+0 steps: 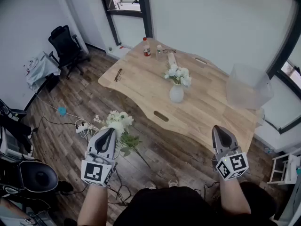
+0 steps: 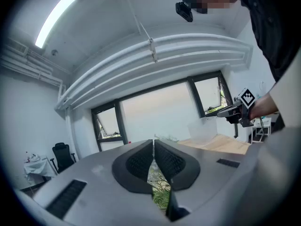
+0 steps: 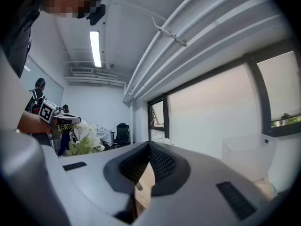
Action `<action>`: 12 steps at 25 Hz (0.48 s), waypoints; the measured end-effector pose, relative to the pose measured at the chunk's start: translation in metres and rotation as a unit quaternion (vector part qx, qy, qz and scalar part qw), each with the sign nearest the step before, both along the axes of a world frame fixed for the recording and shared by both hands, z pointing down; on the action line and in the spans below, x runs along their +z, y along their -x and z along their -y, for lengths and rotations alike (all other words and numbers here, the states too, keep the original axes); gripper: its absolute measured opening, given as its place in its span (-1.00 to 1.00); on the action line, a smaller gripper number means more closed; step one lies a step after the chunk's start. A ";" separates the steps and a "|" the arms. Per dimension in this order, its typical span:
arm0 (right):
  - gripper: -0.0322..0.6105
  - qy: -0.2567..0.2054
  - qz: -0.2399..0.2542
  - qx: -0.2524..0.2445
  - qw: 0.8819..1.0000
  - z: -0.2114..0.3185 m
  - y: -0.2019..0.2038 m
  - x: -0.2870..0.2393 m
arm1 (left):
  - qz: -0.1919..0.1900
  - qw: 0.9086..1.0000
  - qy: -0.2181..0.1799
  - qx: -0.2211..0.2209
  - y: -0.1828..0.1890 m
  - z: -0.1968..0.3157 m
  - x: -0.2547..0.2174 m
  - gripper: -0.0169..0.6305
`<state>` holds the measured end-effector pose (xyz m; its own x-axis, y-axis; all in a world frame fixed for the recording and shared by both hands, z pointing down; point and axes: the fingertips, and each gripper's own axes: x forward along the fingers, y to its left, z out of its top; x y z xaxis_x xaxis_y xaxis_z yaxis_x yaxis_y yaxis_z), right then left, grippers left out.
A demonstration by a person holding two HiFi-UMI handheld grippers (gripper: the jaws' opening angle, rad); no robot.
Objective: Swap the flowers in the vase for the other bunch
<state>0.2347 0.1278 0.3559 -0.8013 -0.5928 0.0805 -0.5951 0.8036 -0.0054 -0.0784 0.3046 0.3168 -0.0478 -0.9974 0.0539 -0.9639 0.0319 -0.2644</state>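
Left claw (image 1: 108, 133) tight on the loose bunch (image 1: 118, 120) (white blooms); right claw (image 1: 219, 131) closed, empty.

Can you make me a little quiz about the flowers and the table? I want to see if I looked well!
1. Pick one. Where does the vase stand?
A) on the floor
B) on the wooden table
C) on the black chair
2. Fill in the gap: the loose bunch of flowers is held on the person's ___ side.
3. True or false: the vase is empty.

Key:
1. B
2. left, in the shut fingers of the left gripper
3. false, white flowers stand in it
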 end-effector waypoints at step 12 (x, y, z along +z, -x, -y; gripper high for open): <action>-0.82 0.015 -0.005 -0.035 0.999 0.032 -0.004 0.018 | 0.005 0.999 -0.005 -0.032 0.022 0.044 -0.001 -0.90</action>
